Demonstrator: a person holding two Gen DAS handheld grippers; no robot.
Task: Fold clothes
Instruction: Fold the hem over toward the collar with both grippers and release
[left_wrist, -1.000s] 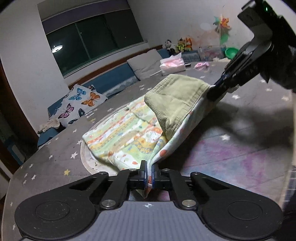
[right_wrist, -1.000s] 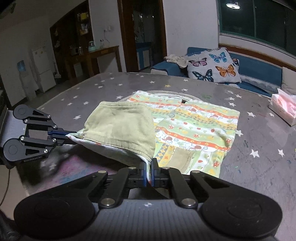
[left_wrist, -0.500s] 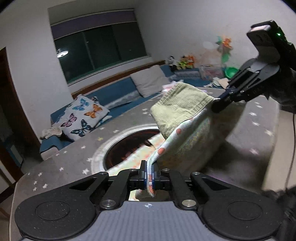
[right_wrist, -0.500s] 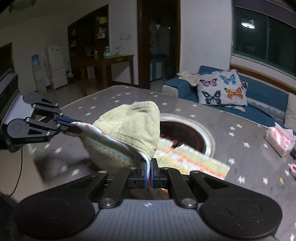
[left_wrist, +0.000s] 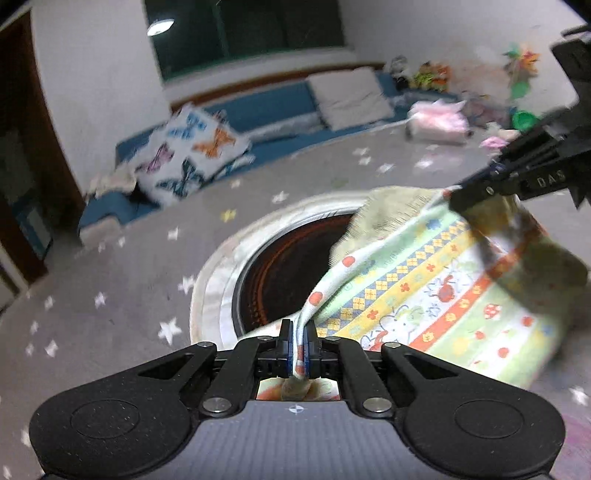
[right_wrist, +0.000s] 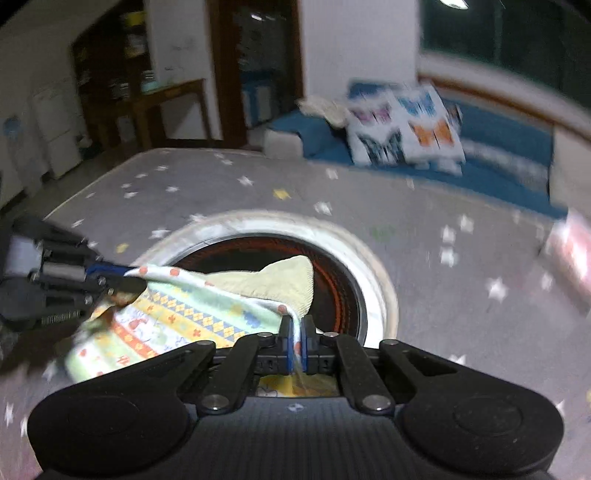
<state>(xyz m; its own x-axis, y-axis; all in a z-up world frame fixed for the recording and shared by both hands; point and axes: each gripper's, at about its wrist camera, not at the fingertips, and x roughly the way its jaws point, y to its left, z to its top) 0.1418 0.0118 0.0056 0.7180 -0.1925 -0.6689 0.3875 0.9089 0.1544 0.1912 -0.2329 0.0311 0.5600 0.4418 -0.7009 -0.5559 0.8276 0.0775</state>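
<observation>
The garment (left_wrist: 436, 295), a child's piece in striped cartoon print with an olive corduroy lining (right_wrist: 280, 280), hangs stretched between the two grippers above the table (left_wrist: 110, 280). Its printed face is outward; the lining shows at the upper edge. Whether its lower edge touches the table cannot be told because of blur.

The left gripper (left_wrist: 300, 345) has its jaws closed tight on one corner of the garment; the fabric passes between the blue pads and a tuft shows behind them. From there the cloth runs up and to the right to the right gripper (left_wrist: 476, 188), which pinches the opposite corner.

In the right wrist view the right gripper (right_wrist: 296, 341) is likewise clamped on a fold of the fabric, with the cloth running left to the left gripper (right_wrist: 122, 282).

Below the garment is a round recess (right_wrist: 343, 280) with a dark, reddish interior and a pale rim, set in the grey star-patterned table. Beyond the table stand a blue sofa (left_wrist: 273, 99), a butterfly cushion (left_wrist: 192, 147) and a pink tissue pack (left_wrist: 437, 120).
</observation>
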